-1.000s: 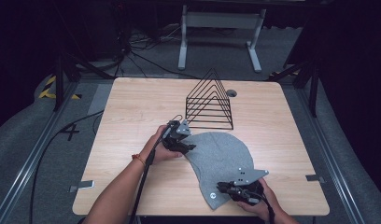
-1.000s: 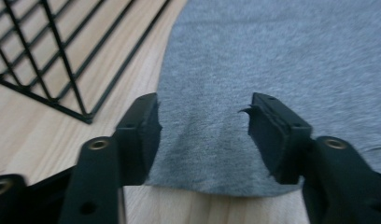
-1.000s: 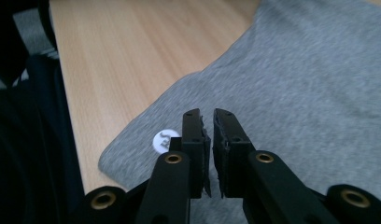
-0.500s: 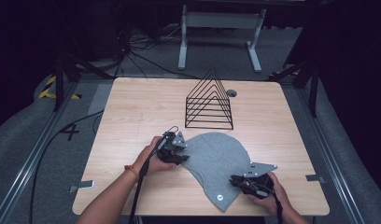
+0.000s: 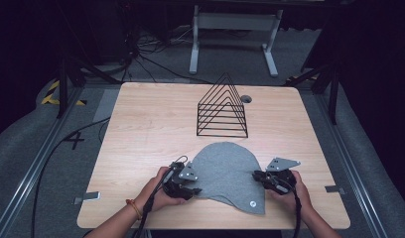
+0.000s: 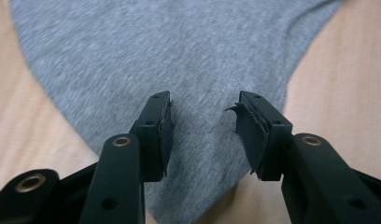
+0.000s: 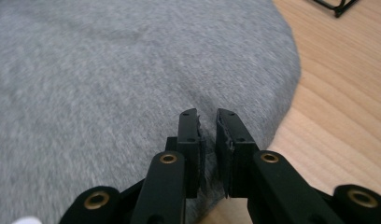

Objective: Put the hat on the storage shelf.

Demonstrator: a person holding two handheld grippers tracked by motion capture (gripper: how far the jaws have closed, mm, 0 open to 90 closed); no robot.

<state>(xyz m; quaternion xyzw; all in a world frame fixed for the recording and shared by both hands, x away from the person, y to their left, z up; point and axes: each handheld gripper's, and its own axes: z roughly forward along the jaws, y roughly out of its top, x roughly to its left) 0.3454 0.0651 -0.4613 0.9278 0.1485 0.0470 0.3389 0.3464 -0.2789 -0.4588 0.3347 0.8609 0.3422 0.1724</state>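
**Grey Fabric Piece: Two-Point Edge Grip, Early Stage**

Left gripper (image 6: 202,121): the jaws stand wide apart. Grey fabric (image 6: 179,56) lies flat in the gap and beyond both fingertips. Nothing is clamped. The near corner of the fabric tapers to a point just beneath the jaws, and bare wood of the table (image 6: 347,70) shows on either side.

Right gripper (image 7: 207,126): the jaws are nearly closed, leaving a narrow slit. A small ridge of fabric rises in front of the tips, which suggests a pinch on the cloth. Whether the cloth is actually held between the pads cannot be told from this view. The curved fabric edge runs just beside the outer finger, with the table beyond it.

In the high view, the left gripper (image 5: 183,181) sits on the left margin of the fabric (image 5: 225,168) and the right gripper (image 5: 272,179) on its right margin. The piece lies spread and mostly flat on the near half of the table (image 5: 151,124), with a small white tag close to its near corner. A black wire rack (image 5: 223,111) stands beyond the far edge of the fabric, apart from it.

Status, as a judgement: both grippers are positioned at opposite edges, and the right grip appears under way. Remaining: close the left jaws on the cloth, then lift, fold or move it.
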